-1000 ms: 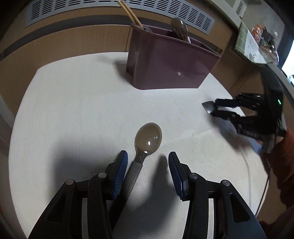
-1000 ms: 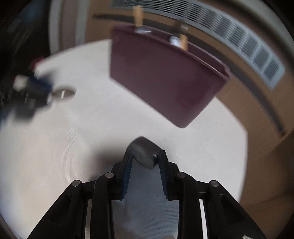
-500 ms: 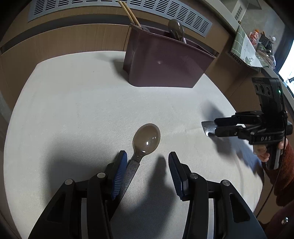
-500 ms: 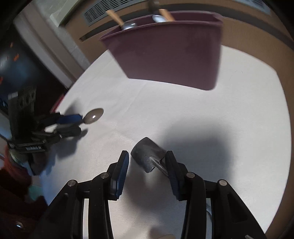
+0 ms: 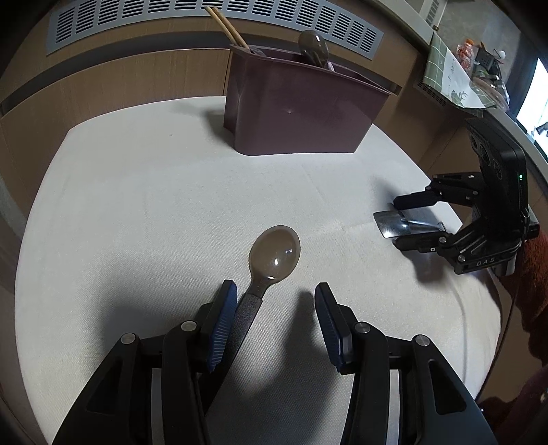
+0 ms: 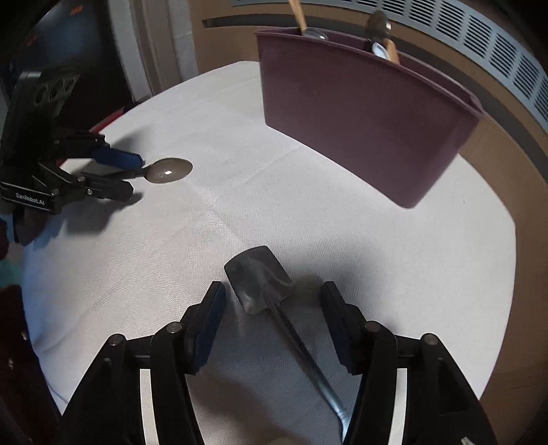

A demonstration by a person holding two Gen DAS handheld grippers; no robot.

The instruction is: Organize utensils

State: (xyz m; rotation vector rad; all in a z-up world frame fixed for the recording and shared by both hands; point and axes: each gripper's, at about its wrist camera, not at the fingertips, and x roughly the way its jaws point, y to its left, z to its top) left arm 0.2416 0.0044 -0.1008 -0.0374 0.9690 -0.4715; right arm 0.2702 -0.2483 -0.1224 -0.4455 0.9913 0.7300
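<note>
On the white tabletop (image 5: 144, 191) we see the left claw (image 5: 275, 320) with its jaws apart around a brown spoon (image 5: 274, 255). The spoon's dark handle lies just beside the left blue pad (image 5: 222, 325), perhaps touching it, though from this angle we cannot tell; the other pad stands clear of it. The bowl of the spoon reaches out past the fingertips toward the middle of the tabletop.

The right claw (image 6: 272, 316) also stands with jaws wide apart, and a flat metal spatula-like utensil (image 6: 258, 280) lies on the cloth between them, touching neither pad, near the right edge of the tabletop.

At the far edge stands one maroon utensil holder (image 5: 294, 109). In it we count two wooden chopsticks (image 5: 226, 27), one brown spoon (image 5: 313, 44) and at least one metal spoon (image 6: 378, 49). So two utensils lie loose on the tabletop, one at each claw.
</note>
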